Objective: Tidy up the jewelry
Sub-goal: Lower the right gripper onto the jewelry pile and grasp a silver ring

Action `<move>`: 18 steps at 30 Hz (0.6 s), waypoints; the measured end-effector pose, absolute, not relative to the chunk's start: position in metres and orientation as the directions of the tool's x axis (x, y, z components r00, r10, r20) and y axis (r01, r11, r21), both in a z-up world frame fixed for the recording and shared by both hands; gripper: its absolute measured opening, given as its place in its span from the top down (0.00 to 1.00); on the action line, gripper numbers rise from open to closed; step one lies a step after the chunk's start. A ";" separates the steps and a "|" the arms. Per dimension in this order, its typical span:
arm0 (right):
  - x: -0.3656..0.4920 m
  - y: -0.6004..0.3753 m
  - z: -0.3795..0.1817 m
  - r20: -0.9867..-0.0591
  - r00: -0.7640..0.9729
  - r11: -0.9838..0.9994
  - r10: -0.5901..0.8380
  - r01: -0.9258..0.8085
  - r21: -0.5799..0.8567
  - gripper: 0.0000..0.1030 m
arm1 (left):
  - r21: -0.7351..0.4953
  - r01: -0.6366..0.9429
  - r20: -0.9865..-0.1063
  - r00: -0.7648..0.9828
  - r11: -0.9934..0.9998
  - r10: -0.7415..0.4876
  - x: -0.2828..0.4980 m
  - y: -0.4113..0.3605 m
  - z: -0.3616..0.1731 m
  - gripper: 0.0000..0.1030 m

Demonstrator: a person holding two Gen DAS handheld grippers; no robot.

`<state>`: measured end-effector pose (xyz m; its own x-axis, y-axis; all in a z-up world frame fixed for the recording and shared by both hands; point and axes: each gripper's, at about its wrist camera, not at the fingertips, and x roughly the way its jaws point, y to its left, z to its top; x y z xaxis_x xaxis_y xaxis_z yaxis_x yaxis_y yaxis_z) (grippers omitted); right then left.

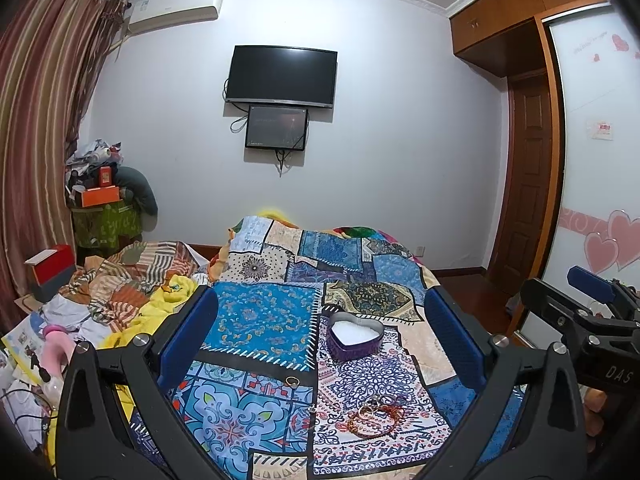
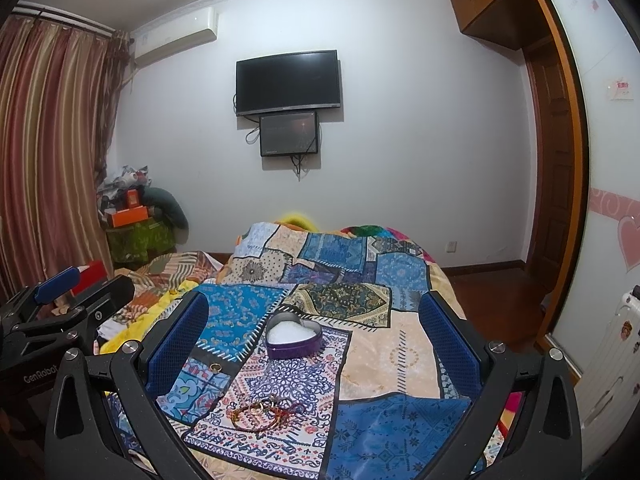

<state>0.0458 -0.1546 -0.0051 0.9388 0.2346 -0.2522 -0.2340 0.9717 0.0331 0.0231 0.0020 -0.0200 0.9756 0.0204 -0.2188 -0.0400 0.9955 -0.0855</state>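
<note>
A purple heart-shaped tin (image 1: 354, 336) with white lining stands open on the patchwork bedspread (image 1: 256, 316); it also shows in the right wrist view (image 2: 294, 338). A tangle of red cord bracelets and gold rings (image 1: 374, 416) lies nearer me, also in the right wrist view (image 2: 266, 412). A single gold ring (image 1: 292, 381) lies apart to the left, and shows in the right wrist view (image 2: 216, 368). My left gripper (image 1: 320, 336) is open and empty above the bed. My right gripper (image 2: 316, 336) is open and empty beside it.
Crumpled clothes and blankets (image 1: 132, 292) pile up at the bed's left. A red box (image 1: 52, 268) and cluttered stand (image 1: 104, 216) sit by the curtain. A wardrobe (image 1: 592, 160) and door are to the right. A TV (image 1: 280, 74) hangs on the far wall.
</note>
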 end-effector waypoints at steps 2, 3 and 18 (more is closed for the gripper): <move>0.048 -0.153 -0.007 -0.261 0.937 0.972 0.233 -0.233 0.031 0.00 | -0.076 -0.050 -0.225 0.974 0.996 0.031 0.028 0.004 -0.022 0.00; 0.051 -0.153 -0.008 -0.269 0.935 0.972 0.233 -0.233 0.032 0.00 | -0.073 -0.053 -0.229 0.973 0.996 0.035 0.030 0.006 -0.023 0.00; 0.101 -0.136 -0.059 -0.489 0.849 0.966 0.201 -0.255 -0.045 0.00 | -0.013 -0.066 -0.385 0.921 0.998 0.056 0.085 0.042 -0.061 0.00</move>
